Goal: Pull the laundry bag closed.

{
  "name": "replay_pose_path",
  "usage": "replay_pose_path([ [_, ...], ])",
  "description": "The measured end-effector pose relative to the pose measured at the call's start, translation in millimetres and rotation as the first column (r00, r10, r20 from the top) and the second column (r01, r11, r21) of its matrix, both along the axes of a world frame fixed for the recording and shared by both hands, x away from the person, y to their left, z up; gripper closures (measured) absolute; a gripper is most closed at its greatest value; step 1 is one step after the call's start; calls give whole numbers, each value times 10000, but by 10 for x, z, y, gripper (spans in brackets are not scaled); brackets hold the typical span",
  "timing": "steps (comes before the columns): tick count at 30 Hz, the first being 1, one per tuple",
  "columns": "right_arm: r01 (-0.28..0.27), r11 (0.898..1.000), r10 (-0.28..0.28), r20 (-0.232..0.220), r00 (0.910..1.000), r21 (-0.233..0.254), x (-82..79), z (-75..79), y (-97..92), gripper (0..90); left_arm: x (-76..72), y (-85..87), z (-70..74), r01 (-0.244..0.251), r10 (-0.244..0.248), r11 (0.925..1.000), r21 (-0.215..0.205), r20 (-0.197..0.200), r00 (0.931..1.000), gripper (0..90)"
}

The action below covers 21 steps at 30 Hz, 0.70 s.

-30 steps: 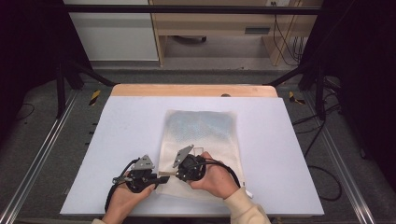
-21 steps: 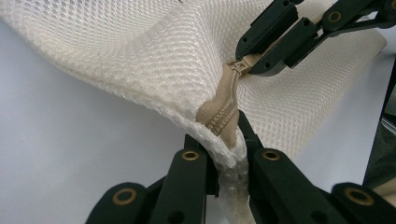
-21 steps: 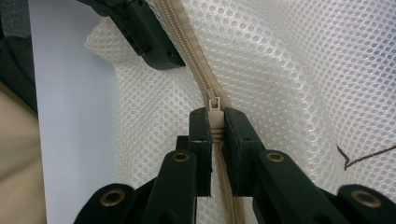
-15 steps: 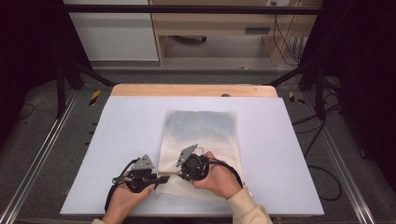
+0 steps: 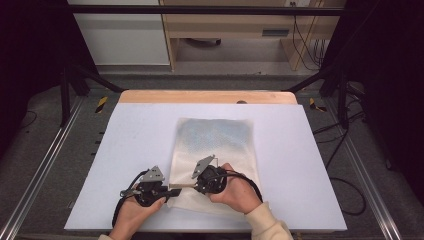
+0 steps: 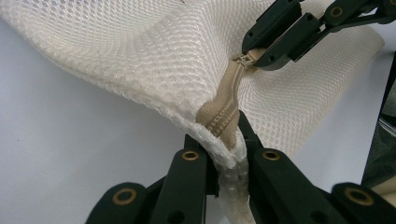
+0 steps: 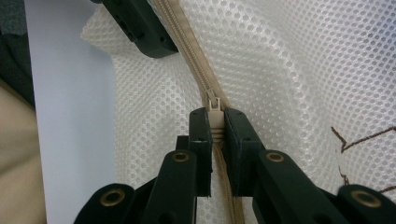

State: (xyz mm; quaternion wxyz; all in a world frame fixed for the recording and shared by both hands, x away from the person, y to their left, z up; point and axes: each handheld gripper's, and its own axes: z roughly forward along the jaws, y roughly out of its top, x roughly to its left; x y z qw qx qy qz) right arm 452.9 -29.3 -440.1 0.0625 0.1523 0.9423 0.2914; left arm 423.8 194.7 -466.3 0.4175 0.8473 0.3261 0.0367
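Tongs first: my left tongs [image 6: 227, 154] are clenched on the near left corner of the mesh bag [image 5: 215, 150], pinching the end of its beige zipper [image 6: 224, 109] together with a fold of white netting. My right tongs [image 7: 215, 135] are clenched on the zipper pull [image 7: 214, 114], gripping it between both pads just behind the slider. From the high view I see both tools low over the near edge of the worktop [image 5: 125, 145], the left tongs [image 5: 170, 192] pointing right and the right tongs [image 5: 187, 186] pointing left, tips close together along the bag's near edge (the zipper runs between them). The bag itself lies flat across the middle of the worktop, its far end toward the wooden strip [image 5: 200, 96], with only the near left corner lifted and puckered where I hold it.
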Motion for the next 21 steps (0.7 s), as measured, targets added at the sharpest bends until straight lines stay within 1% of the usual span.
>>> replay_pose_path([
  [7, 146, 9999, -146, -53, 9999, -13, 8, -19, -67, 823, 2, 8, -7, -30, 30, 10000, -28, 3, 10000, 855],
  [11, 268, 9996, -268, -41, 9996, 117, -1, -16, -122, 823, 1, 12, -4, -39, 38, 9999, -94, -31, 10000, 856],
  [18, 476, 9988, -475, -73, 9988, 124, -16, -8, -205, 823, -4, 1, -5, 35, -36, 10000, -73, -45, 10000, 856],
  [19, 404, 9990, -404, -29, 9992, 172, -14, -11, -214, 823, -6, -4, -6, 45, -45, 10000, -67, -47, 10000, 856],
  [21, 460, 9988, -459, -46, 9989, 162, -25, -11, -225, 823, -8, -11, -9, 72, -72, 10000, -30, -40, 10000, 855],
])
